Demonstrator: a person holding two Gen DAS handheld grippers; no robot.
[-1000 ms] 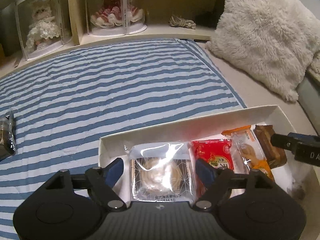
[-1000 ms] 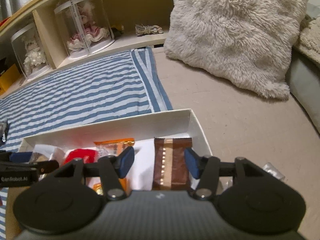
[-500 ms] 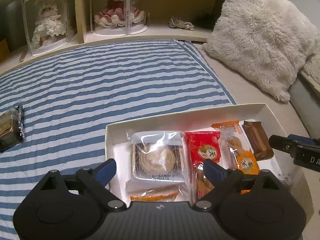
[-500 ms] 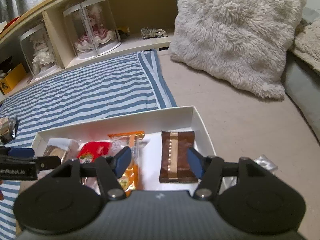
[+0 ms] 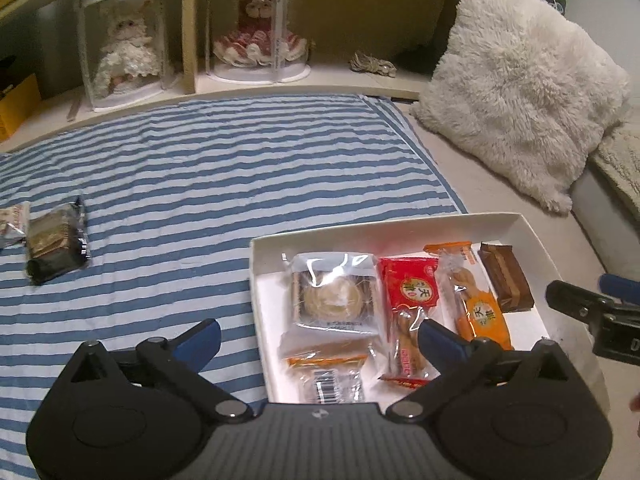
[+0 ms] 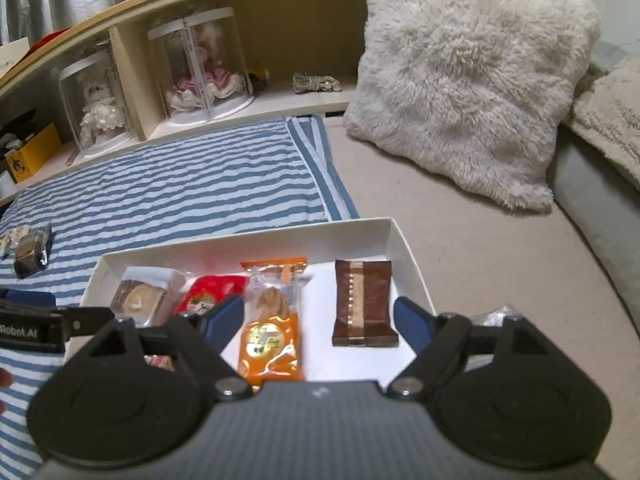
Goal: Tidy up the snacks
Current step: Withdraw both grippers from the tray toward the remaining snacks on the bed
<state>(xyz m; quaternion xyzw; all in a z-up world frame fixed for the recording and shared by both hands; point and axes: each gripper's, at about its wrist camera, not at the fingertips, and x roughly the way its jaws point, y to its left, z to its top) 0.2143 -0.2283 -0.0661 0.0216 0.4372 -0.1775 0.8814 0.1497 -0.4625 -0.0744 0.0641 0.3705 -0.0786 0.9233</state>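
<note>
Both hand-held grippers, left [image 5: 318,338] and right [image 6: 318,320], hovered spread wide and empty over a white box [image 5: 400,226] where snacks lay side by side, likely tidied, while a dark packet [image 5: 56,238] waited apart on the striped bed.

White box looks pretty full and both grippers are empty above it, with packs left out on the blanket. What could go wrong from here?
1. The dark snack pack and a second wrapper lie far left on the striped blanket; reaching them with the left gripper may drag an arm across the white box.
2. Its left half is already stacked: the pastry pack overlaps another below. More could slide out.
3. The right gripper hovers close; they might collide.
</note>
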